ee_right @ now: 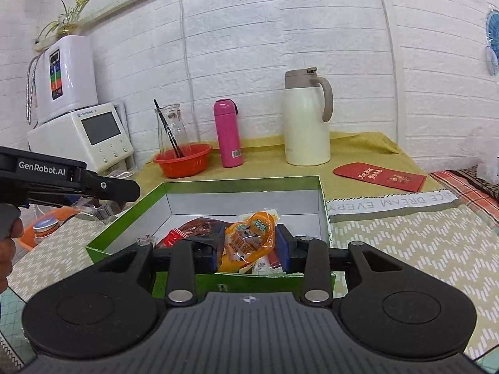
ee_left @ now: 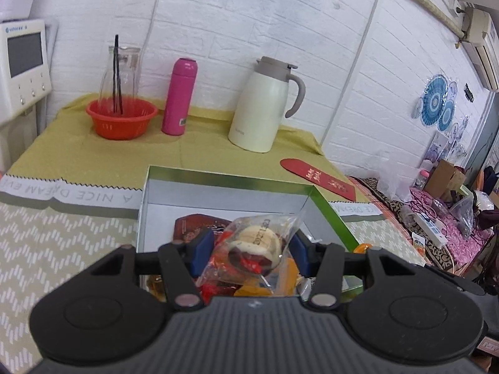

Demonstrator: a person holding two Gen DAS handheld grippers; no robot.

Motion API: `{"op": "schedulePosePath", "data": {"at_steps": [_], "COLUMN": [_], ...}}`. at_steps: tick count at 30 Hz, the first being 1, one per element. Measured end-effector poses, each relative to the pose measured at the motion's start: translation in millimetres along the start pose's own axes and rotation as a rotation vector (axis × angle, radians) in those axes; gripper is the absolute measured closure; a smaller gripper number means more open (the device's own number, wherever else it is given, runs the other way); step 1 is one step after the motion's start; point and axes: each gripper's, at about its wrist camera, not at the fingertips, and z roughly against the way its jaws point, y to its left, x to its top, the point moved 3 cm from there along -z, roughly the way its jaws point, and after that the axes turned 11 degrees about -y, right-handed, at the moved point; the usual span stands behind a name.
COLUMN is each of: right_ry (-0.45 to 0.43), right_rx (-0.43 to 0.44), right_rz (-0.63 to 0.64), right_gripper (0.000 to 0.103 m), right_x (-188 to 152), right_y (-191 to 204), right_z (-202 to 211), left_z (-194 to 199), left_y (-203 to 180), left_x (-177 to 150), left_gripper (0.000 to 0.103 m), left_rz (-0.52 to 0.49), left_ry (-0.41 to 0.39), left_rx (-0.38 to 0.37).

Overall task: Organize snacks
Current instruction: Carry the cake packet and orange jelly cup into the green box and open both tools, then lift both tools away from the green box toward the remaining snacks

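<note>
In the right claw (ee_right: 249,249), orange snack packet (ee_right: 249,240) stands upright.

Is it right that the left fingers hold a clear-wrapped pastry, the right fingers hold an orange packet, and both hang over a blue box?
Not quite: the box is green outside, white inside, as the right wrist view shows. The pastry and orange packet are held as you say.

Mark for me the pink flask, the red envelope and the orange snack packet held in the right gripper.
pink flask (ee_right: 228,134), right wrist view, middle of its body.
red envelope (ee_right: 379,176), right wrist view, centre of its printed face.
orange snack packet (ee_right: 249,240), right wrist view, its printed front between the gripper's pads.
</note>
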Motion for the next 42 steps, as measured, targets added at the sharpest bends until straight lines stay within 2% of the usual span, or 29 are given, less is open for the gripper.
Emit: {"op": "schedulePosePath", "data": {"at_steps": [7,10,11,13,14,16,18,22,28,33,36,42], "right_ry": [0.032,0.053,0.060,0.070,0.070,0.050,0.045,0.064,0.062,0.006,0.006,-0.002], "right_rx": [-0.001,-0.006,-0.007,-0.009,-0.011,-0.019,-0.025,-0.020,-0.017,-0.001,0.004,0.064], "right_rz": [0.036,0.054,0.068,0.102,0.117,0.129,0.123,0.102,0.069,0.079,0.057,-0.015], "right_gripper": [0.039,0.033,0.029,0.017,0.000,0.000,0.000,0.000,0.000,0.000,0.000,0.000], "right_x": [-7.1,-11.3,-13.1,-16.4,-17.5,-17.8,-16.7,-15.8,-3.0,16.8,28.8,50.2], "right_y": [1.1,2.9,3.8,5.8,6.7,7.3,6.7,5.9,5.9,12.4,15.0,20.9], "right_z": [-25.5,-36.9,-40.2,-43.8,-43.2,-39.1,-35.8,-33.5,-23.8,0.8,18.4,59.7], "left_z": [-26.0,-33.3,-33.7,-30.0,-26.0,-18.5,-11.7,-7.0,5.4,28.4,50.4,102.7], "left_y": [18.4,21.8,22.4,23.8,24.8,26.5,26.8,20.6,11.8,-1.4,-11.3,-17.6], "left_x": [-12.3,-15.2,-15.3,-14.0,-12.3,-9.1,-6.8,-6.9,-7.2,-0.4,4.3,5.3], "left_gripper": [0.052,0.051,0.047,0.022,0.020,0.001,0.002,0.002,0.002,0.002,0.002,0.002], "left_rz": [0.044,0.047,0.045,0.050,0.059,0.073,0.064,-0.017,-0.044,-0.040,-0.061,-0.092], "left_ry": [0.057,0.075,0.072,0.042,0.011,-0.035,-0.078,-0.084,-0.083,-0.083,-0.081,-0.121], "left_rx": [0.030,0.028,0.033,0.039,0.047,0.063,0.094,0.142,0.114,0.067,0.045,0.073]}}
